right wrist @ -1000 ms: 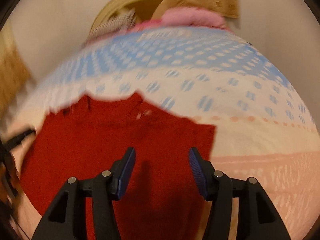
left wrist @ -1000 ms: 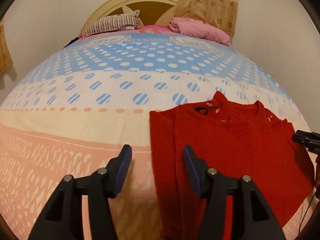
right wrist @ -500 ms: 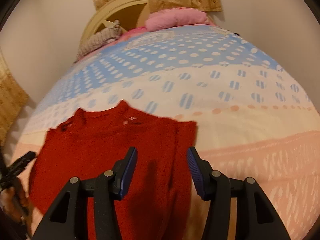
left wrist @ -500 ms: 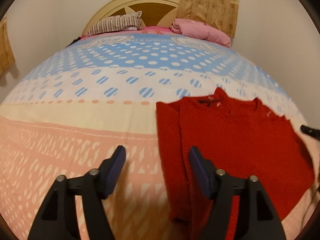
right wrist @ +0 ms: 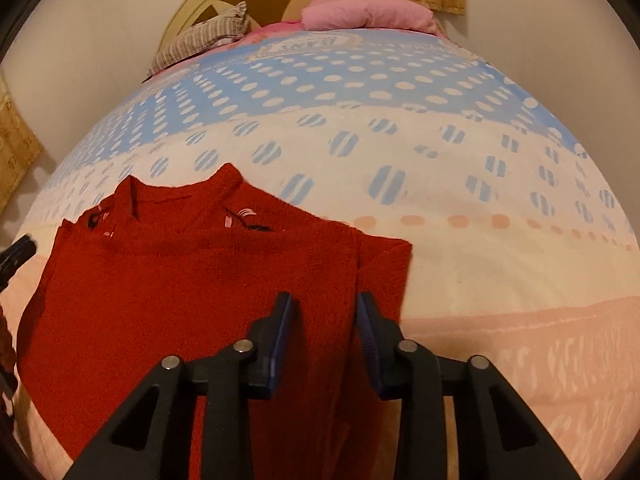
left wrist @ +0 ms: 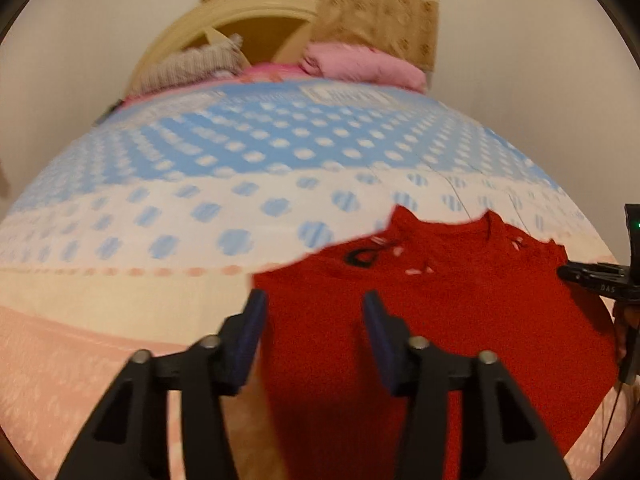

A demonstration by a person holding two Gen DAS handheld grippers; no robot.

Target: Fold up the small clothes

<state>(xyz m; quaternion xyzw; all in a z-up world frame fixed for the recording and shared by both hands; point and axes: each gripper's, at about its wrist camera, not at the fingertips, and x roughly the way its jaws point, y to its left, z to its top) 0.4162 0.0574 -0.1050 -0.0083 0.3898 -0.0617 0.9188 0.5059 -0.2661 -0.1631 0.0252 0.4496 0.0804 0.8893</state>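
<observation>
My red sweater (right wrist: 192,296) lies flat on the bed (right wrist: 460,272), sides folded in. Both tools, left (left wrist: 312,332) and right (right wrist: 324,338), gape empty; only the right view shows the folded edge sharply.

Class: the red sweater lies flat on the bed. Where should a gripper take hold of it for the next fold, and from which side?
Probably the right edge of the red sweater, where the sleeve lies folded in; that doubled edge gives a lip. The open right gripper could come in low from the right.
</observation>
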